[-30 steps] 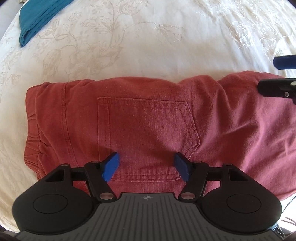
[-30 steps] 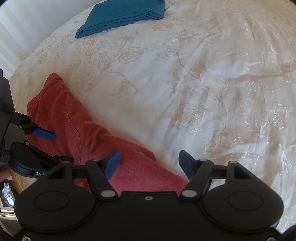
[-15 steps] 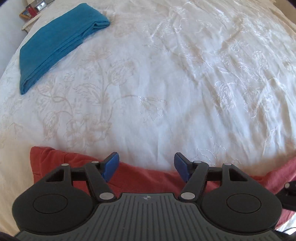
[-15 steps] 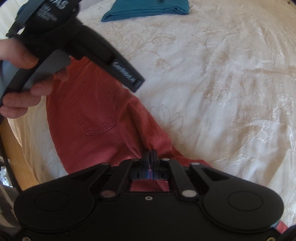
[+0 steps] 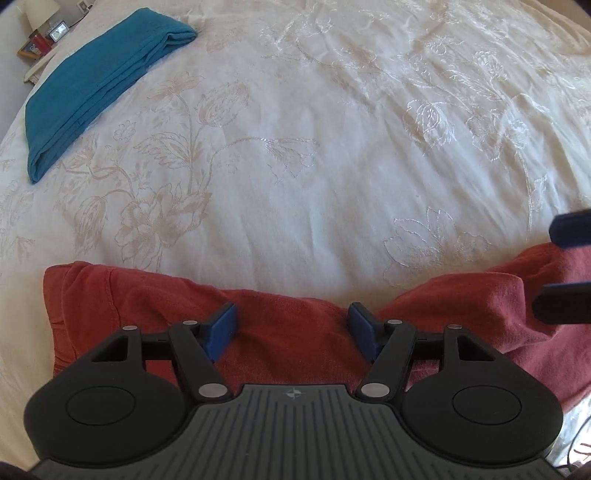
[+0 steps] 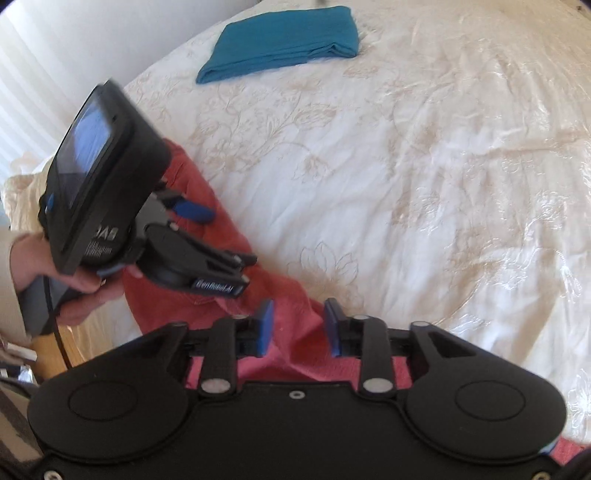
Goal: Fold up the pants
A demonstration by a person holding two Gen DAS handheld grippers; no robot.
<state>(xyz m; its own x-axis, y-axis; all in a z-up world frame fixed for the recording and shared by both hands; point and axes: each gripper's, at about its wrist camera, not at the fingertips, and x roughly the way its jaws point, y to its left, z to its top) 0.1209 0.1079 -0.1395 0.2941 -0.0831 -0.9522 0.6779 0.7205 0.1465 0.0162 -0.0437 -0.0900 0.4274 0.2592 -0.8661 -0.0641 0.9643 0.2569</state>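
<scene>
The red pants (image 5: 295, 332) lie folded along the near edge of the bed. My left gripper (image 5: 291, 328) hovers over their middle, open and empty, its jaws wide apart. My right gripper (image 6: 298, 326) is open over a raised ridge of the pants (image 6: 295, 306) near their right end, its jaws partly apart with the cloth between them and not pinched. The right gripper's fingers (image 5: 569, 229) show at the right edge of the left wrist view. The left gripper (image 6: 192, 221) and the hand holding it show at the left of the right wrist view.
A folded teal cloth (image 5: 96, 92) lies at the far left of the bed, also in the right wrist view (image 6: 284, 40). The white embroidered bedspread (image 5: 332, 147) covers the bed. A nightstand with a lamp and small items (image 5: 40, 26) stands beyond the far left corner.
My right gripper shut on the pants half a second ago and has now opened, letting the cloth go. My left gripper stayed open, lifted off the pocket area and tilted up toward the bed.
</scene>
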